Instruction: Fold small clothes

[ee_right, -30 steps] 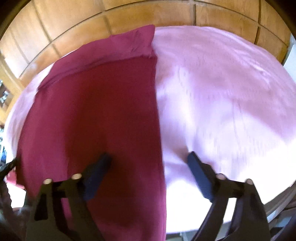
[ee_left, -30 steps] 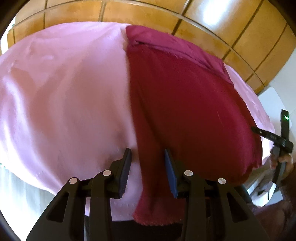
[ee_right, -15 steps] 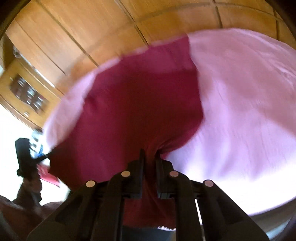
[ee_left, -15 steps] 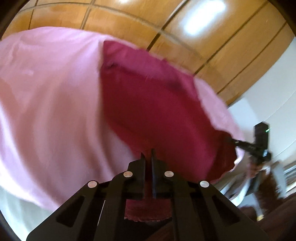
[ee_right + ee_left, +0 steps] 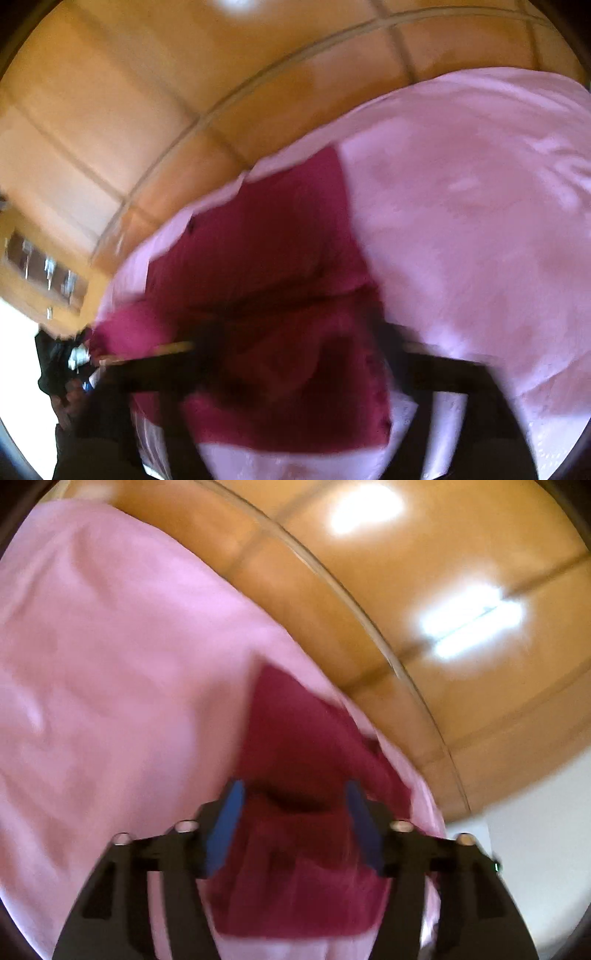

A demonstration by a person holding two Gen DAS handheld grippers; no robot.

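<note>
A dark red garment (image 5: 295, 746) lies on a pink sheet (image 5: 110, 664), its near part folded over onto its far part. My left gripper (image 5: 295, 812) is open, blue pads (image 5: 225, 827) spread wide just above the fold, holding nothing. In the right wrist view the same garment (image 5: 266, 266) lies doubled over. My right gripper (image 5: 299, 339) is heavily blurred; its dark fingers (image 5: 177, 358) stand wide apart over the cloth, open and empty.
The pink sheet (image 5: 461, 221) covers a bed or table. Glossy wooden wall panels (image 5: 443, 590) rise right behind its far edge. A wooden cabinet (image 5: 40, 269) stands far left. The other gripper and hand (image 5: 62, 369) show at the left edge.
Both grippers were shut on the garment's near edge half a second ago, carried it forward over the far part, and have now opened and let it go.
</note>
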